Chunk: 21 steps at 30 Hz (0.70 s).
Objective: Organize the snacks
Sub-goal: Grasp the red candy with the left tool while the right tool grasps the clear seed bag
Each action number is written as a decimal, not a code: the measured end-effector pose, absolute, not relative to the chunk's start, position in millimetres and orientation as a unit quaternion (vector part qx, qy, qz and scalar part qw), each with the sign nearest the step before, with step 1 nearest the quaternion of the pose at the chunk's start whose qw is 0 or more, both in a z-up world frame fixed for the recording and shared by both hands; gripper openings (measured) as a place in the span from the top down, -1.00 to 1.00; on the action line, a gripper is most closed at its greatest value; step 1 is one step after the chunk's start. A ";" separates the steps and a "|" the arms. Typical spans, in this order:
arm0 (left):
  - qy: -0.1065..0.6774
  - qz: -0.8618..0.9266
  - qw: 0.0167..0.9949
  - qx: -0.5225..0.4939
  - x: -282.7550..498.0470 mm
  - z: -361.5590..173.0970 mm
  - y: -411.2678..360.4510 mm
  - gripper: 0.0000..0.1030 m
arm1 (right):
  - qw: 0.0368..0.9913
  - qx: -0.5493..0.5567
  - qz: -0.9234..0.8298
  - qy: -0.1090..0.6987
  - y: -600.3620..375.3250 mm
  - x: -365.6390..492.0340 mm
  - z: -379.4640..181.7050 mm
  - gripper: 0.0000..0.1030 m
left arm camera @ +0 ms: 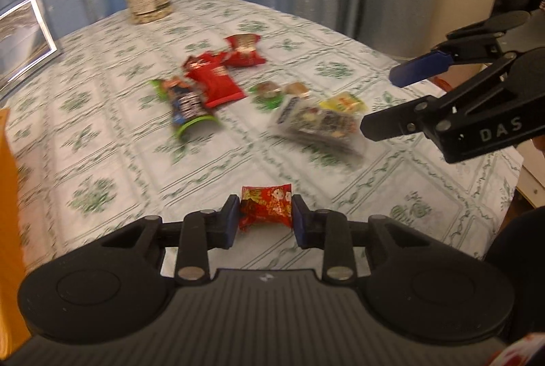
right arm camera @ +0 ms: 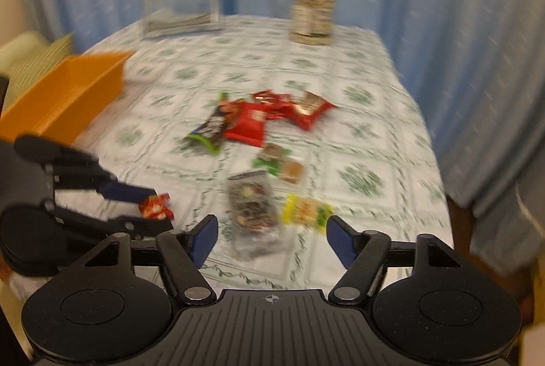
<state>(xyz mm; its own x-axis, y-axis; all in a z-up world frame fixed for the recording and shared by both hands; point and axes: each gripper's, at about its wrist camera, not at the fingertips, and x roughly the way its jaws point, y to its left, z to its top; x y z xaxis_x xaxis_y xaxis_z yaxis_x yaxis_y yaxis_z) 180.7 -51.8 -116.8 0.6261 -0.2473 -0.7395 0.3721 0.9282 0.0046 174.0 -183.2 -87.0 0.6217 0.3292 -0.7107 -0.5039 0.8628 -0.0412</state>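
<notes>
L gripper (left arm camera: 265,216) pointed steeply down over the near part of the desk (left arm camera: 102,134), its blue pads pinched against both sides of a small red flowered packet (left arm camera: 266,206), held just above the cloth. R gripper (right arm camera: 269,240) also angled down, jaws about half apart w/ nothing between them, hovering over the clear packet of mixed snacks (right arm camera: 253,212); pads not touching it.

Landmark = snack pile mid-desk. Orange bin (right arm camera: 68,93) sat well left of the pile, near the desk's left edge. Jar w/ yellow lid (right arm camera: 312,15) stood beyond the pile near the far edge; a picture frame (right arm camera: 182,5) also at the far edge, left of the jar. Blue curtain (right arm camera: 460,25) hung behind and right of the desk. Bare cloth lay open between pile and bin, also right of the pile up to the desk's right edge.

Count in the pile, approx. because of blur: 3 red packs (right arm camera: 248,124), 1 dark bar w/ green ends (right arm camera: 209,129), 1 green-edged small pack (right arm camera: 269,160), 1 brown one (right arm camera: 292,171), 1 yellow pack (right arm camera: 306,211), 1 clear pack. Plus 1 red packet in L gripper.
</notes>
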 end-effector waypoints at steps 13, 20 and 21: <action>0.398 -0.131 0.908 0.031 166.8 -108.4 -26.4 0.44 | 0.864 -0.148 0.269 0.399 -160.2 215.2 -120.2 0.14; 0.397 -0.122 0.910 0.017 163.5 -104.0 -20.8 0.44 | 0.864 -0.142 0.254 0.410 -153.5 219.6 -125.8 0.25; 0.396 -0.122 0.910 0.016 162.5 -103.2 -20.3 0.44 | 0.865 -0.141 0.250 0.411 -152.5 218.5 -125.2 0.26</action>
